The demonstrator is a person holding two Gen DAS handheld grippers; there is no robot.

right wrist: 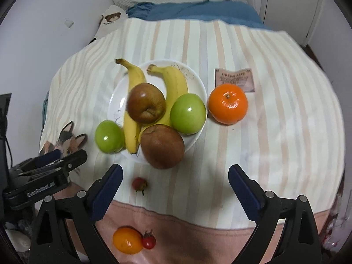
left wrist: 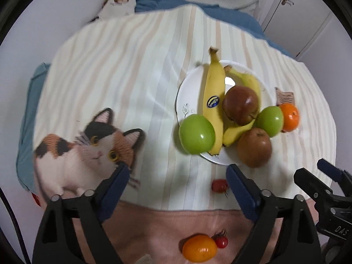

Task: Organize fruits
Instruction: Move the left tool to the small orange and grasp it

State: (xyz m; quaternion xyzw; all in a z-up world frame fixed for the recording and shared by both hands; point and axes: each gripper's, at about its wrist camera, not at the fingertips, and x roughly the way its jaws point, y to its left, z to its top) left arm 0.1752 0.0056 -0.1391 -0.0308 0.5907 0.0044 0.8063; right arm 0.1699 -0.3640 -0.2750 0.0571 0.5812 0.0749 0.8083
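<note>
A white plate point(right wrist: 196, 79) on the striped cloth carries two bananas point(right wrist: 176, 81), a brown pear point(right wrist: 146, 103) and a green apple point(right wrist: 188, 113). A second brown pear point(right wrist: 162, 146) leans on its near rim, and another green apple point(right wrist: 109, 136) rests at its left edge. To the plate's right a mandarin point(right wrist: 227, 103) lies on the cloth. My left gripper point(left wrist: 178, 168) hovers open and empty above the cloth, just short of the plate. My right gripper point(right wrist: 176, 168) is open and empty too, near the front pear. A small red tomato point(right wrist: 139, 183) lies below, by its left finger.
An orange-yellow fruit point(right wrist: 127, 240) and a cherry tomato point(right wrist: 149, 242) touch on the pink band near the front edge. A cat picture point(left wrist: 88, 151) covers the cloth's left part. A paper label point(right wrist: 235, 79) lies behind the mandarin. Blue bedding and a white pillow sit beyond.
</note>
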